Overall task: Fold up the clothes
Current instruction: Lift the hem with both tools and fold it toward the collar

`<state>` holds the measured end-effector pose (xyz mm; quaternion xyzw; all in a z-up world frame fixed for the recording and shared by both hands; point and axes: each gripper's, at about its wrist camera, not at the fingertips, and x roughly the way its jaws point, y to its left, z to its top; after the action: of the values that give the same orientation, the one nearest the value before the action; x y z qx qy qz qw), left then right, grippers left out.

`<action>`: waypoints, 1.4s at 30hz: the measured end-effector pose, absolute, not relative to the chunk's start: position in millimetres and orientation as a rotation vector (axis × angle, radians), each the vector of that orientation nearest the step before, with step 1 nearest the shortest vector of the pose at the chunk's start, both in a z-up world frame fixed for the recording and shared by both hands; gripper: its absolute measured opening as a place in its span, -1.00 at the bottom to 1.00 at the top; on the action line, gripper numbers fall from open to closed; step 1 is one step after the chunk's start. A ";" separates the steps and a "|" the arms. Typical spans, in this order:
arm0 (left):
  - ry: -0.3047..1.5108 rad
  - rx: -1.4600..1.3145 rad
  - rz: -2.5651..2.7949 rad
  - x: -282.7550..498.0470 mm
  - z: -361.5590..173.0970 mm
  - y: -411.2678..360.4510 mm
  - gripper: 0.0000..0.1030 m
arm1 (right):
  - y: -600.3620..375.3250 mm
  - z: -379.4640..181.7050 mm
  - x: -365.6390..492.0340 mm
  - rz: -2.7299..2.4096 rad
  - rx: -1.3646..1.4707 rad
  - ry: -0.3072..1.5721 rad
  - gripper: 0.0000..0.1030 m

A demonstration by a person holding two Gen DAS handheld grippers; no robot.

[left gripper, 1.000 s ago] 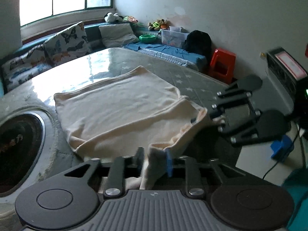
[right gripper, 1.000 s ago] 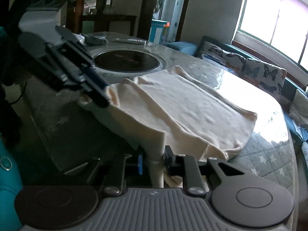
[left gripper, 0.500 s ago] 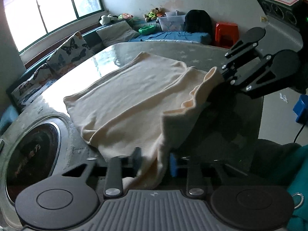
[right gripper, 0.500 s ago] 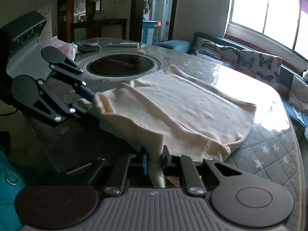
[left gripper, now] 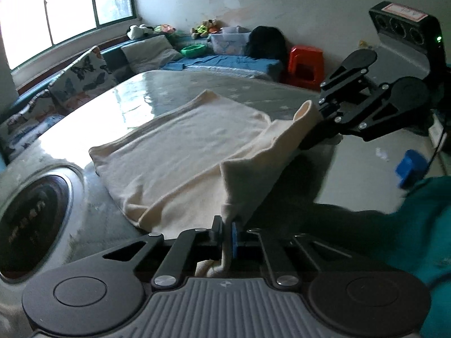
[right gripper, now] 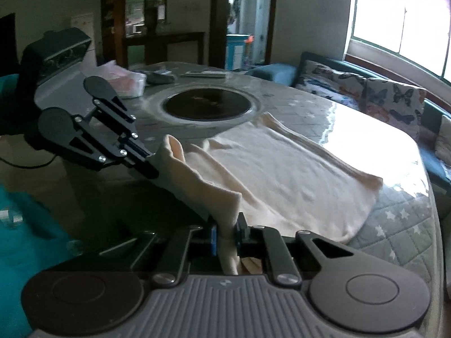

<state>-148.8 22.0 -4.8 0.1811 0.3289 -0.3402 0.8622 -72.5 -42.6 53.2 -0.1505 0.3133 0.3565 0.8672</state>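
1. Fabric count: one cream garment, most of it flat on the glass-topped table, its near edge lifted off the table's near side.
2. Left tool: pressed together on the left near corner of the cloth.
3. Right tool: pinching the right near corner, so two tools hold one hem taut between them.
4. The garment's flat body lies ahead of both tools, toward the far side; neither looks clearly nearer.
5. Likely next move: carry the raised hem forward over the flat part.
6. A round dark inset sits just left of the cloth.
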 end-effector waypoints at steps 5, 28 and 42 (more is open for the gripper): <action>0.678 0.356 -0.741 -165.8 10.3 26.8 -0.87 | -44.6 79.7 -98.8 0.801 -0.318 0.670 -0.81; 0.677 0.260 -0.549 45.1 4.7 -7.0 -0.89 | -59.5 55.4 102.5 0.520 -0.246 0.707 -0.81; 0.718 0.138 -0.395 80.3 -22.1 -15.4 -0.76 | -82.5 13.5 111.0 0.297 -0.121 0.676 -0.57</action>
<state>80.3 -15.4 -22.1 0.0668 0.3487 -0.1920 0.9149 111.0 -82.5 13.5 -0.0589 0.3300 0.1448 0.9309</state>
